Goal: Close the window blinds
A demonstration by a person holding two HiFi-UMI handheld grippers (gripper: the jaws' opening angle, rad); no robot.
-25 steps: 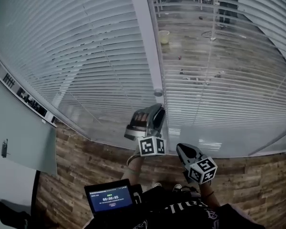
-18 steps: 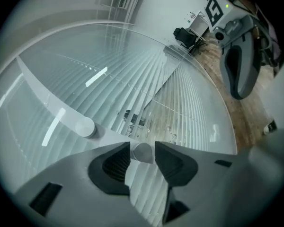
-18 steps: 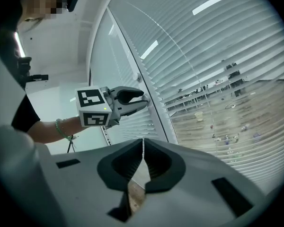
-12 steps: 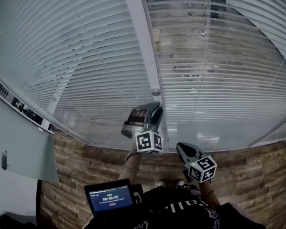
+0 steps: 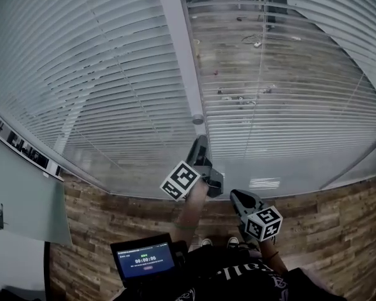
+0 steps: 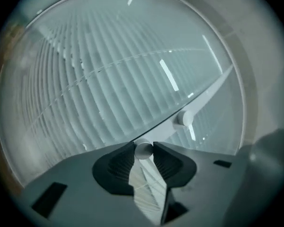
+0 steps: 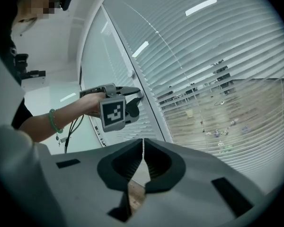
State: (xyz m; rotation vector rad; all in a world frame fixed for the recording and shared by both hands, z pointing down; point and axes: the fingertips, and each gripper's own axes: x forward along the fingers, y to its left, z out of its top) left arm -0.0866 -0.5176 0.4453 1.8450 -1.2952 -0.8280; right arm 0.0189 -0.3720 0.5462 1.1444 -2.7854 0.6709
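Note:
White slatted blinds (image 5: 106,74) hang behind glass on both sides of a white upright frame (image 5: 175,49). The right-hand blinds (image 5: 288,99) have their slats open, so a wooden floor shows through. A small round knob (image 5: 197,119) sticks out of the frame. My left gripper (image 5: 199,142) reaches up to it. In the left gripper view its jaws have just been closing, and the knob (image 6: 143,150) sits between the tips, touched on both sides. My right gripper (image 5: 238,197) hangs lower right, shut and empty, tips meeting (image 7: 143,143). It looks at the left gripper (image 7: 138,94).
A small screen with a timer (image 5: 144,258) sits by the person's body. Wood-pattern floor (image 5: 106,215) runs along the foot of the glass. A grey panel (image 5: 19,199) stands at the left. A second round shape (image 6: 183,118) shows further along the frame.
My left gripper has risen toward the knob and rolled, its marker cube swinging to the left. The right gripper has stayed about where it was. The head view has tilted slightly.

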